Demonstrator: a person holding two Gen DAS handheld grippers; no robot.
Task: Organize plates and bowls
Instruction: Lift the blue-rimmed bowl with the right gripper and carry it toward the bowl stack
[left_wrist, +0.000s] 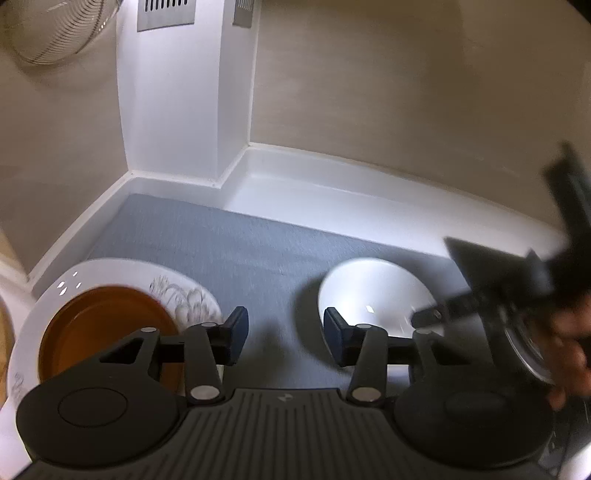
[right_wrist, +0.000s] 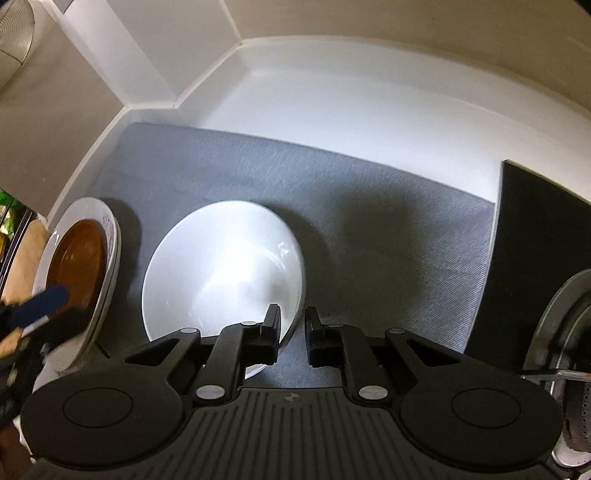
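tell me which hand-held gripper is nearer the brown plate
Left. The left hand-held gripper hangs right beside the brown plate, its left finger over the plate's edge. The right hand-held gripper sits by the white bowl, which lies between it and the plate.

- The right gripper (left_wrist: 428, 317) in the left wrist view is smeared with blur — its jaws unreadable there.
- The patterned plate (left_wrist: 192, 295) is cut off at the left edge, its near part hidden behind the gripper body.
- A wire fan (left_wrist: 55, 29), far left, is cropped by the frame.
- A metal dish (right_wrist: 554, 314) at the right edge is only partly seen.
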